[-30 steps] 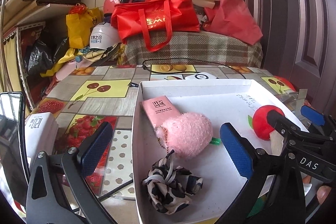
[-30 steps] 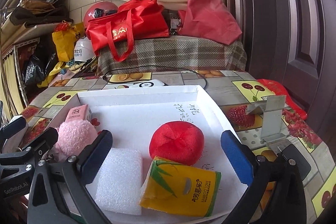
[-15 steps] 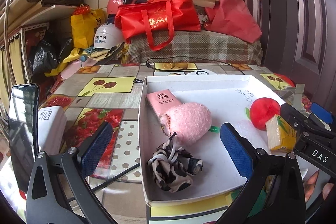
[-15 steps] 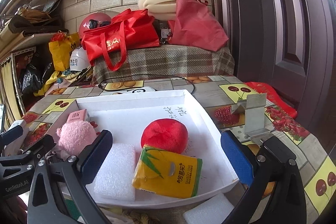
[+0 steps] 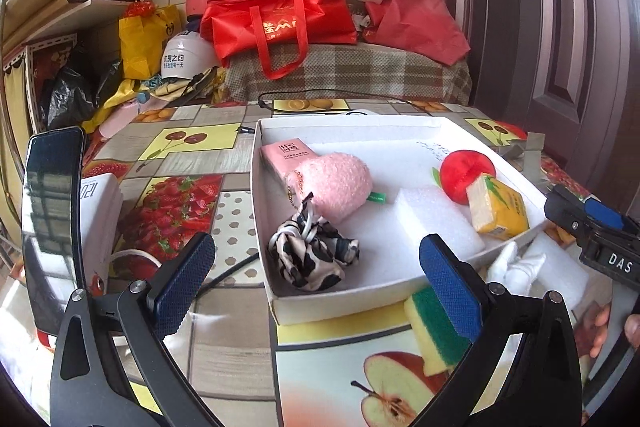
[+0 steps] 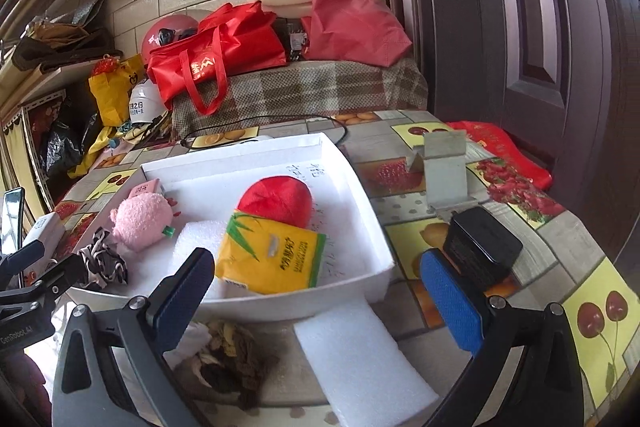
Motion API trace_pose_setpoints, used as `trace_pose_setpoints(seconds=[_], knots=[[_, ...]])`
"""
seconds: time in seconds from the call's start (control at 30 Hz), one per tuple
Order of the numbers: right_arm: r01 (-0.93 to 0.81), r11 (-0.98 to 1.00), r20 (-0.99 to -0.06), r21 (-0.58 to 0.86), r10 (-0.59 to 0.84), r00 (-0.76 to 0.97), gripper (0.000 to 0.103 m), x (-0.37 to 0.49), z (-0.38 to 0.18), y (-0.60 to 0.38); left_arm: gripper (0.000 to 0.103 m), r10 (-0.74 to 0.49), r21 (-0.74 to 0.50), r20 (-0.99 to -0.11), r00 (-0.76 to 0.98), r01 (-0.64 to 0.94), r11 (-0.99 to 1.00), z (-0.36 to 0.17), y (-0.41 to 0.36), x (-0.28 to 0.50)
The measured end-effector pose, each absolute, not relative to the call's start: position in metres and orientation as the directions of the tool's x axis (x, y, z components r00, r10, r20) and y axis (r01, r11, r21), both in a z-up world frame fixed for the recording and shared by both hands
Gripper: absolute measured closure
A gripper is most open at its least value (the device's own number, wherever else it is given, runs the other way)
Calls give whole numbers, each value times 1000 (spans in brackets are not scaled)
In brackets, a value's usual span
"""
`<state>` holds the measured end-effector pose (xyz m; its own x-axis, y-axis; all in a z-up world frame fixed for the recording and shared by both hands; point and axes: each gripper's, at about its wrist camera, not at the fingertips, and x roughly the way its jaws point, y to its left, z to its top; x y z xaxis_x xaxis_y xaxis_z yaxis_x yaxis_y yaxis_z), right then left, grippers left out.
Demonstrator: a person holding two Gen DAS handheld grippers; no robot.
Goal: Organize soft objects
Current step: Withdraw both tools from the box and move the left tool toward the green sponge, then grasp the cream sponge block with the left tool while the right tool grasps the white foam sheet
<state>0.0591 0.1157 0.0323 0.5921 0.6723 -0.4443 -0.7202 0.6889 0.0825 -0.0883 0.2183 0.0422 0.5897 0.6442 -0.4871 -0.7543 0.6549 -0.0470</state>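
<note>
A white box [image 5: 348, 121] [image 6: 372, 227] on the table holds a pink plush [image 5: 336, 183] [image 6: 140, 221], a black-and-white scrunchie [image 5: 310, 255] [image 6: 104, 261], a pink tissue pack [image 5: 286, 157], a white foam block [image 5: 436, 215], a red plush tomato [image 5: 466, 169] [image 6: 276, 201] and a yellow tissue pack [image 5: 498, 209] [image 6: 272, 257]. In front of the box lie a yellow-green sponge [image 5: 430, 331], another foam block [image 6: 360, 359] and a brown cloth [image 6: 228, 363]. My left gripper [image 5: 316, 279] and right gripper [image 6: 316, 291] are open and empty, near the box's front edge.
A phone [image 5: 52, 223] and a white carton [image 5: 100, 211] stand at the left. A black block [image 6: 482, 247] and a grey metal stand [image 6: 446, 175] sit right of the box. Bags and helmets [image 5: 276, 15] pile up behind the table.
Both grippers have pulled back and up from the box. The front of the table now shows, with the sponge, foam block and brown cloth.
</note>
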Motion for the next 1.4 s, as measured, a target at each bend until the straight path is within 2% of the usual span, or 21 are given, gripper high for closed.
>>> trace_pose_setpoints(seconds=[0.2,0.43,0.63,0.7,0.83,0.87,0.93,0.97,1.0,1.03,1.2,1.4], knots=[[-704,700,-530,123,646,550,0,75,22,79,0,527,-29,-534,661,-637,770,39,185,-91],[-779,615,-610,123,666,429,0,71,11,64,0,257,-72,-680,686,-411,909,18,136,-70],[-826,562,-722,44,590,362,1,67,-5,97,0,199,-77,-760,618,-389,918,4,128,-44],[-830,557,-734,14,570,370,7,66,-7,105,1,198,-83,-766,612,-399,913,3,130,-40],[-831,556,-747,-6,550,373,8,70,-9,118,1,203,-71,-768,607,-397,915,2,130,-30],[-830,558,-748,-12,546,378,12,71,-9,120,2,206,-62,-771,603,-393,917,2,129,-27],[-836,548,-744,-23,549,381,21,69,-8,122,17,233,-23,-773,590,-392,920,2,125,-24],[-841,540,-739,-30,554,382,31,67,-7,122,23,239,-9,-770,591,-385,923,2,123,-23],[-850,525,-733,-35,565,379,48,64,-5,122,37,235,-4,-764,601,-368,930,3,120,-24],[-858,512,-727,-41,573,377,54,60,-4,123,40,232,1,-761,606,-357,934,4,117,-25],[-863,500,-720,-74,572,393,54,54,-4,122,43,194,-39,-750,632,-335,941,6,108,-40],[-852,524,-696,-5,610,379,54,51,0,97,43,190,-47,-738,647,-331,942,9,95,-58]])
